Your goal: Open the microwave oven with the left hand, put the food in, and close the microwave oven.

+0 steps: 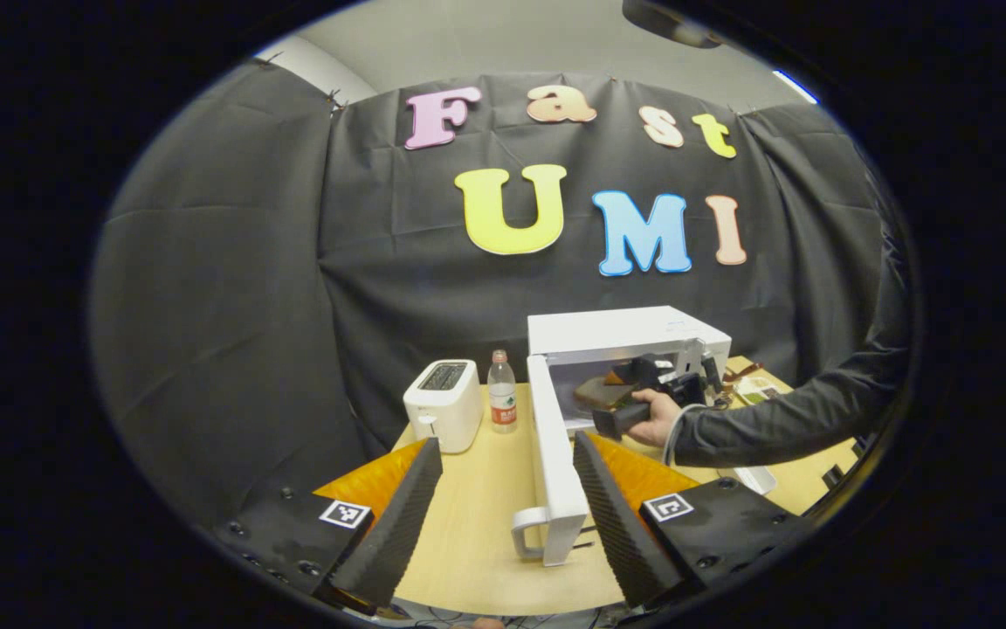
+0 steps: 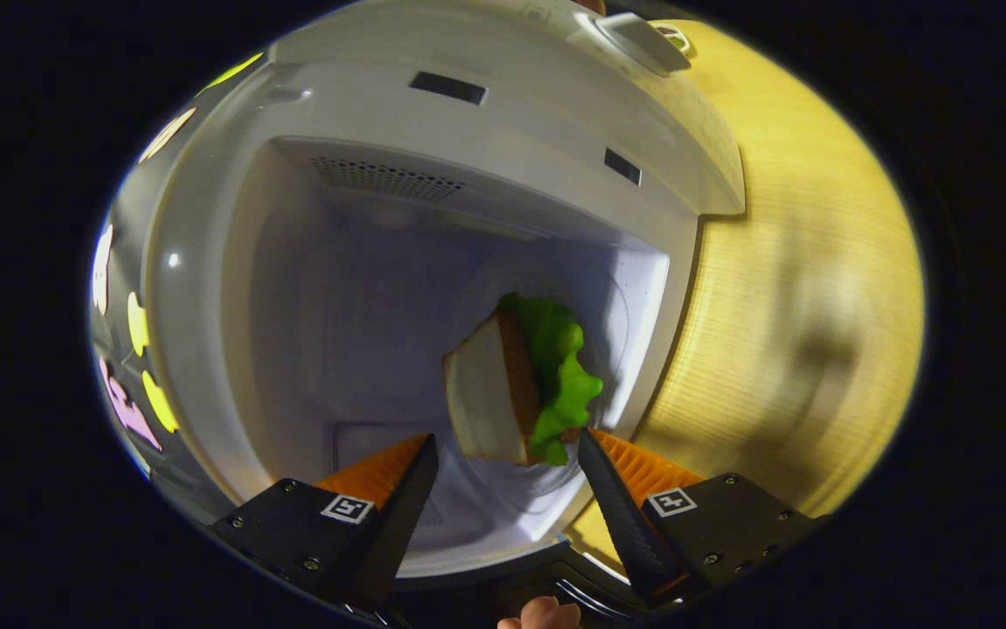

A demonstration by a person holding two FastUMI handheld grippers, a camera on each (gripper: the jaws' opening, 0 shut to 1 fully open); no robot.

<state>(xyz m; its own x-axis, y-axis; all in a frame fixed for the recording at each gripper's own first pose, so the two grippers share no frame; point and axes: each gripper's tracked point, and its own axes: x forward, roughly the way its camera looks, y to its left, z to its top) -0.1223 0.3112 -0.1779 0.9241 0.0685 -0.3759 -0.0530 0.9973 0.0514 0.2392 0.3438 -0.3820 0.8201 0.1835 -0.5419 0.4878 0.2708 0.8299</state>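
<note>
The white microwave (image 1: 616, 332) stands on the wooden table with its door (image 1: 551, 437) swung wide toward me, handle (image 1: 527, 533) nearest. My left gripper (image 1: 507, 441) is open and empty, hanging in front of the door's edge without touching it. A hand holds my right gripper (image 1: 656, 380) at the oven's mouth, next to a brown piece of food (image 1: 599, 390). In the right gripper view, a sandwich (image 2: 503, 384) with green lettuce lies in the microwave cavity (image 2: 311, 332). It rests just past the tips of my right gripper (image 2: 507, 441), which is open wide.
A white toaster (image 1: 444, 404) and a water bottle (image 1: 502, 393) stand left of the microwave. A dark sleeve (image 1: 800, 415) reaches in from the right. Small items (image 1: 752, 384) lie on the table (image 1: 477, 515) behind the arm. Bare tabletop (image 2: 800, 262) shows beside the oven.
</note>
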